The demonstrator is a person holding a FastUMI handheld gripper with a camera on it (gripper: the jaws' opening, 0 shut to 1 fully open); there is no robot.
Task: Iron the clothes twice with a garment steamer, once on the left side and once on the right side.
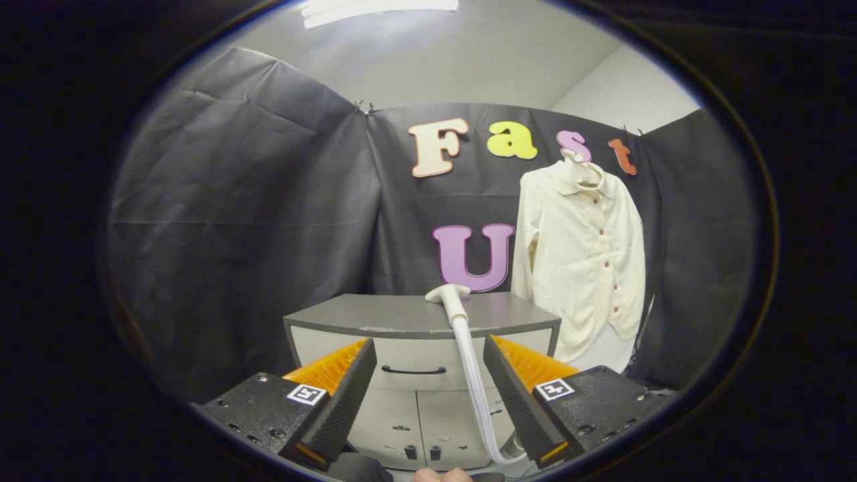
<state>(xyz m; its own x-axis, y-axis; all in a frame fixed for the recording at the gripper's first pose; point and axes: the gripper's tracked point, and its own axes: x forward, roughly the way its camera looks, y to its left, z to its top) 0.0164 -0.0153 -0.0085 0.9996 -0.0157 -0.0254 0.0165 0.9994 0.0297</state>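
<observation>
Cream shirt (580,258) hangs against the booth wall, beside and behind the grey cabinet (420,316), where the steamer head (450,295) lies with its hose (477,388) trailing down between the fingers. The gripper (428,388) is spread wide, holding nothing. A careless grab could snag the hose and drag the head off the cabinet

You've got a soft matt cloth shirt (581,261), smooth glossy plastic steamer head (450,295) w/ smooth hose (474,381), matt smooth counter (375,314) top, dull creased cloth wall (241,221). Claw (425,395) fingers wide apart, ribbed inner faces.
</observation>
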